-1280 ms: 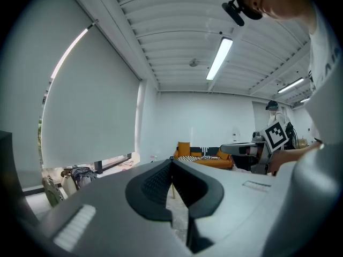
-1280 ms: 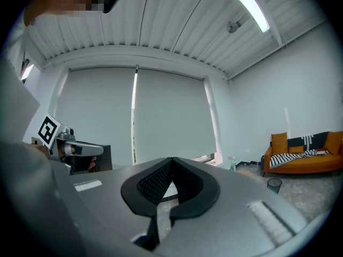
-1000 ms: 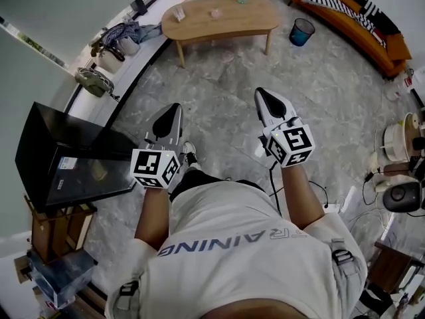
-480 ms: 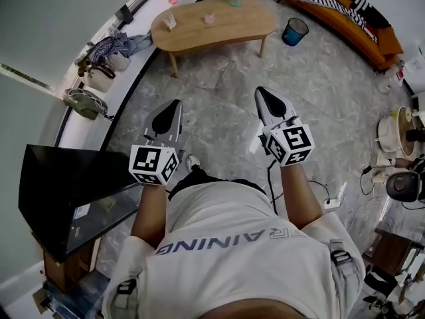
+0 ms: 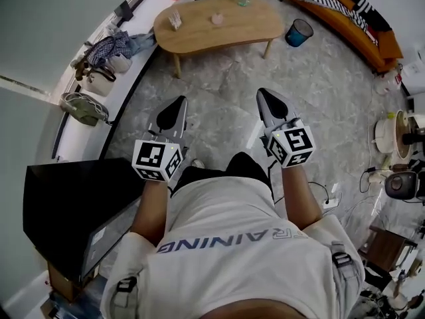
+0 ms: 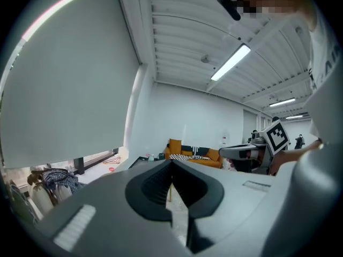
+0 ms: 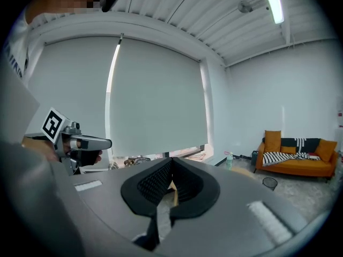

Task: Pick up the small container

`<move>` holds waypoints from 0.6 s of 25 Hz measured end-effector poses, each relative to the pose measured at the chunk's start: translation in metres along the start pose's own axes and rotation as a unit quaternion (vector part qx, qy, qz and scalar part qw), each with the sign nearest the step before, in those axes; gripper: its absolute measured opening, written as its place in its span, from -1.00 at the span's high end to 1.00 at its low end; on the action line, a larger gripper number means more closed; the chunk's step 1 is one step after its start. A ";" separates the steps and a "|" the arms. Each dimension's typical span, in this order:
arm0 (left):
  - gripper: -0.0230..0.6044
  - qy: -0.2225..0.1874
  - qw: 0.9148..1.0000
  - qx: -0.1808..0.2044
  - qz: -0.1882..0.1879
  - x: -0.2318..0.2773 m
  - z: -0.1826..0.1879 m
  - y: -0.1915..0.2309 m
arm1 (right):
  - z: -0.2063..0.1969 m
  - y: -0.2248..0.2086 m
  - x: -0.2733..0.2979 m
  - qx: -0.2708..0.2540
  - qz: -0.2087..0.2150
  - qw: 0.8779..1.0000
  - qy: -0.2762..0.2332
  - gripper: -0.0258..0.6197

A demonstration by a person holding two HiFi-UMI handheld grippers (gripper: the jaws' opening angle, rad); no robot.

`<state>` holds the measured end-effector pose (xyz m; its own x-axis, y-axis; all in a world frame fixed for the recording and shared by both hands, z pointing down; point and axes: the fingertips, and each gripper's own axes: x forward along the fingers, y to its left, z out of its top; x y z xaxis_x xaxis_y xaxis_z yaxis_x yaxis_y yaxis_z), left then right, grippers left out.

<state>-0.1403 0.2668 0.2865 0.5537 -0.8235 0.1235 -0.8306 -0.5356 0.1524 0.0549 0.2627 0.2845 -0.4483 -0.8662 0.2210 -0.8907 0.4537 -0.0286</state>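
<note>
White lettered T-shirt point(image 5: 232, 244); grey left tongs point(image 5: 178, 101) and right tongs point(image 5: 263, 93) bear marker cubes point(image 5: 157, 161) point(image 5: 291, 146).

Grey marbled floor point(image 5: 219, 92), low oval wooden bench point(image 5: 239, 25) by the window side, orange sofa point(image 5: 362, 28) with a striped throw, blue bin point(image 5: 299, 32) between them, wide white roller blind point(image 7: 155, 95), white walls point(image 6: 182, 116), ribbed ceiling point(image 6: 177, 25) with lit strip lights point(image 6: 231, 62), black cabinet point(image 5: 66, 205) at left.

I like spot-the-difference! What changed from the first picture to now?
The person walked forward: the black box slid lower at the head view's left. Nothing was grabbed or let go. The left gripper and right gripper stay side by side, fingers shut and empty, and the wooden table is still far ahead.
</note>
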 end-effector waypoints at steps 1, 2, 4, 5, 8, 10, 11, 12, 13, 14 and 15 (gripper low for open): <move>0.92 0.001 1.000 -0.004 -0.002 0.005 -0.001 0.004 | 0.001 -0.002 0.006 0.000 -0.001 1.000 0.001 0.87; 0.92 0.002 1.000 -0.005 -0.003 0.011 -0.002 0.009 | 0.003 -0.006 0.013 0.000 -0.003 1.000 0.002 0.87; 0.92 0.004 1.000 -0.007 -0.003 0.025 -0.002 0.018 | 0.005 -0.016 0.029 0.002 -0.004 1.000 0.002 0.87; 0.92 0.004 1.000 -0.008 -0.001 0.033 -0.001 0.023 | 0.004 -0.022 0.037 0.003 -0.002 1.000 0.003 0.87; 0.92 0.004 1.000 -0.002 0.010 0.061 0.003 0.034 | 0.001 -0.040 0.063 0.004 0.011 1.000 0.006 0.87; 0.92 0.005 1.000 0.001 0.023 0.085 0.010 0.045 | 0.002 -0.055 0.086 0.006 0.025 1.000 0.006 0.87; 0.92 0.005 1.000 0.002 0.030 0.099 0.014 0.051 | 0.004 -0.064 0.099 0.009 0.032 0.999 0.006 0.87; 0.92 0.006 0.999 0.005 0.036 0.113 0.018 0.056 | 0.007 -0.073 0.113 0.010 0.039 0.999 0.004 0.87; 0.92 0.007 0.999 0.011 0.042 0.128 0.022 0.061 | 0.011 -0.084 0.125 0.010 0.045 0.999 0.002 0.87; 0.92 0.008 0.999 0.019 0.047 0.144 0.027 0.065 | 0.015 -0.095 0.138 0.009 0.050 0.999 0.000 0.87; 0.92 0.008 0.998 0.028 0.052 0.160 0.032 0.069 | 0.020 -0.107 0.149 0.009 0.054 0.998 -0.002 0.87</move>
<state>-0.1114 0.0919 0.2853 0.4642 -0.8727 0.1515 -0.8857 -0.4566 0.0834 0.0817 0.0804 0.3009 -0.5424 -0.8130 0.2115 -0.8381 0.5412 -0.0691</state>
